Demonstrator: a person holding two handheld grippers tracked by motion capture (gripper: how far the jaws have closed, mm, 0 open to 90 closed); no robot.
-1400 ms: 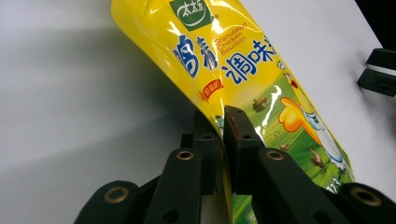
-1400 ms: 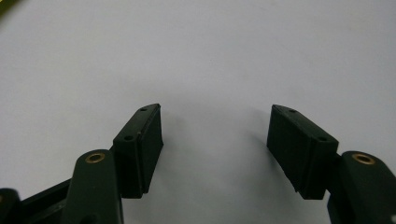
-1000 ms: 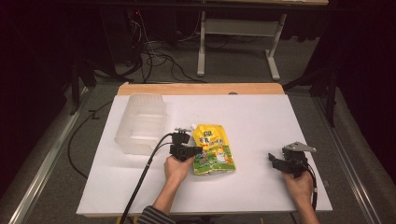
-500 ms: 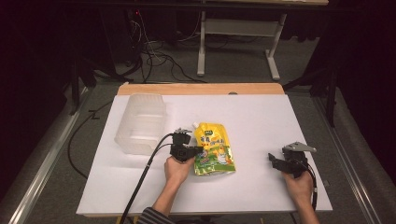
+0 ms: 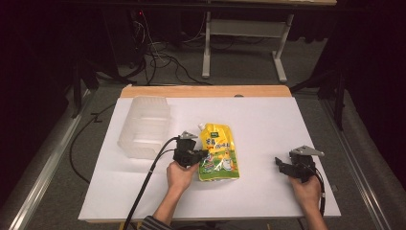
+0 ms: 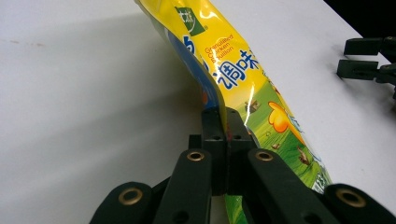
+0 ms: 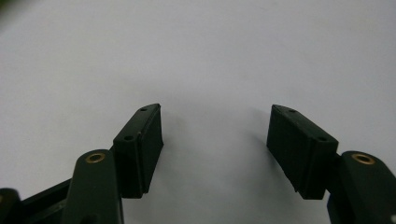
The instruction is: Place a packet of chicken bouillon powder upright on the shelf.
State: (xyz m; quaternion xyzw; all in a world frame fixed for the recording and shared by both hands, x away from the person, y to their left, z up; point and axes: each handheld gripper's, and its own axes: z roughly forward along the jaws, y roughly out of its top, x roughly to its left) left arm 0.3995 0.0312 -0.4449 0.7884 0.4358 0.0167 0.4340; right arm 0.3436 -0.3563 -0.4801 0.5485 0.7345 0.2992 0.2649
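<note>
Left gripper: nearest the person, held in the left hand; jaws closed flat on the left edge of the pouch, pinching the film between them.

Right gripper: near the desk's right front, held in the right hand; jaws spread wide with nothing between them, over bare desk, well apart from the pouch.

Pouch: yellow, printed, spout at the far corner; lies mid-desk, lengthwise away from the person, its clamped edge lifted off the surface in the left gripper view.

Bin: clear plastic, left of and beyond the pouch, near it but apart.
</note>
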